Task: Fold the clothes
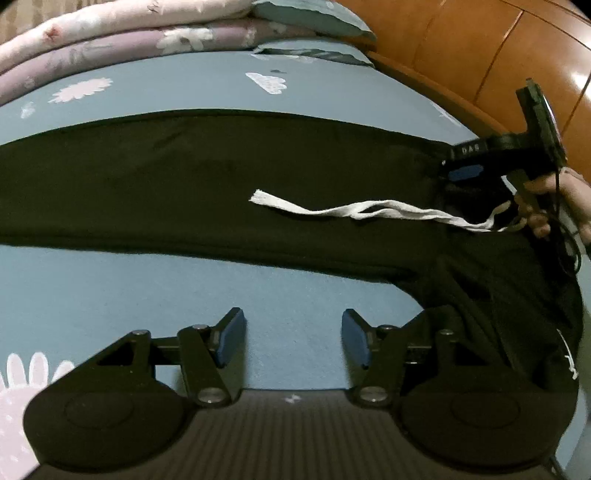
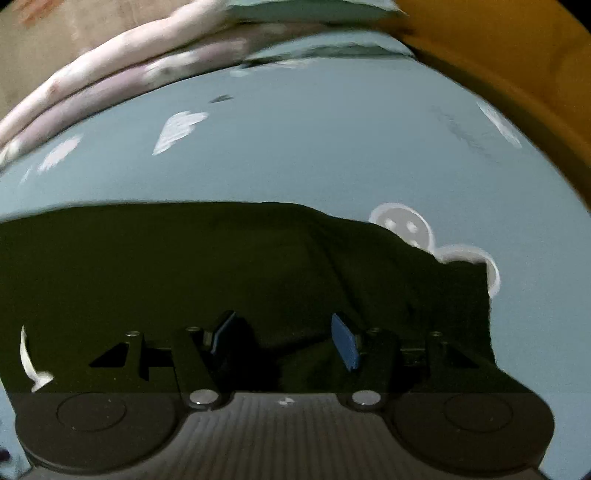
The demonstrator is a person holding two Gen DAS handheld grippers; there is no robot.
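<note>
Black trousers (image 1: pixel 221 177) lie stretched across a blue patterned bedsheet (image 1: pixel 147 280), with a white drawstring (image 1: pixel 369 210) trailing over them from the waist on the right. My left gripper (image 1: pixel 291 325) is open over bare sheet, just in front of the trousers, with nothing between its blue pads. A bunched part of the trousers lies to its right. My right gripper (image 1: pixel 465 173), held by a hand (image 1: pixel 569 199), is at the waist end. In the right wrist view the right gripper (image 2: pixel 284 328) is open low over the dark cloth (image 2: pixel 184 266), which lies under and between its fingers without being pinched.
Folded pink and mauve quilts (image 1: pixel 110 33) and a teal pillow (image 1: pixel 314 14) are stacked at the far side of the bed. A wooden headboard (image 1: pixel 480 48) runs along the right. A drawstring end (image 2: pixel 27 358) shows at the left of the right wrist view.
</note>
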